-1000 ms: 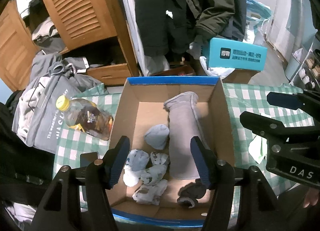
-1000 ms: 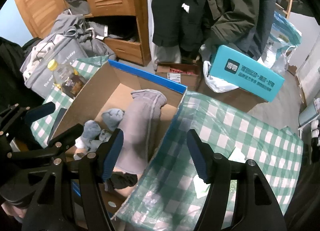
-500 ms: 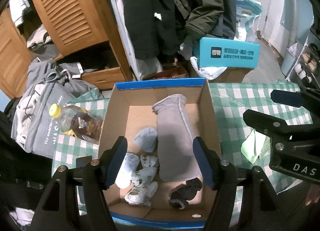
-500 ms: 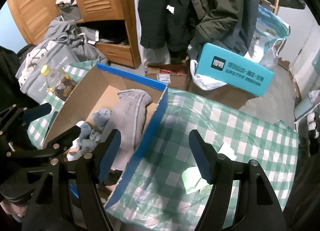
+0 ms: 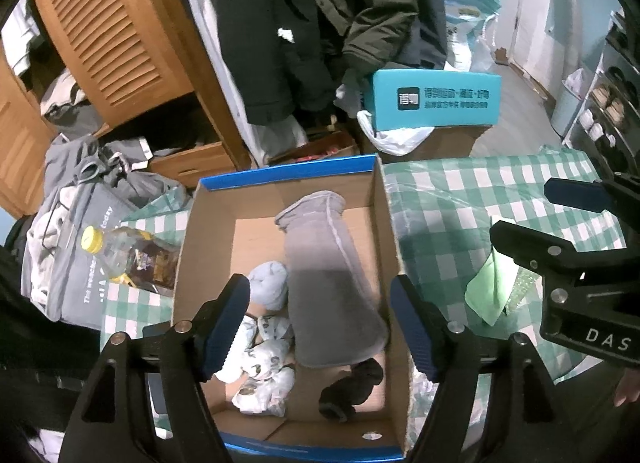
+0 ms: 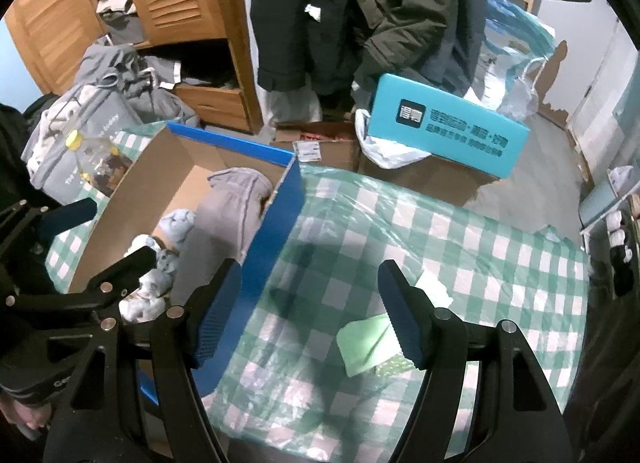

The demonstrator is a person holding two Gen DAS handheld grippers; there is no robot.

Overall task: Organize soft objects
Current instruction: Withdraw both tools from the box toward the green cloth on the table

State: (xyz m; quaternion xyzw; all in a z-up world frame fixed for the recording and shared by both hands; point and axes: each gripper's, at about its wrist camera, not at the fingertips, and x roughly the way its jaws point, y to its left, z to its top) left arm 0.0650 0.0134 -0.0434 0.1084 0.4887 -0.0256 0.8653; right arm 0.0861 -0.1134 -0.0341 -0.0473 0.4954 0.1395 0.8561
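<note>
The left fingers are spreading wider with nothing gripped, poised over the box; the grey roll lies straight ahead between them, its long axis running away from the tips, with small pale sock balls by the left finger and a dark bundle nearest. The right fingers are also parted and empty, over the checked tabletop, where a green cloth lies flat just inside the right finger, so that hand is nearer it.
</note>
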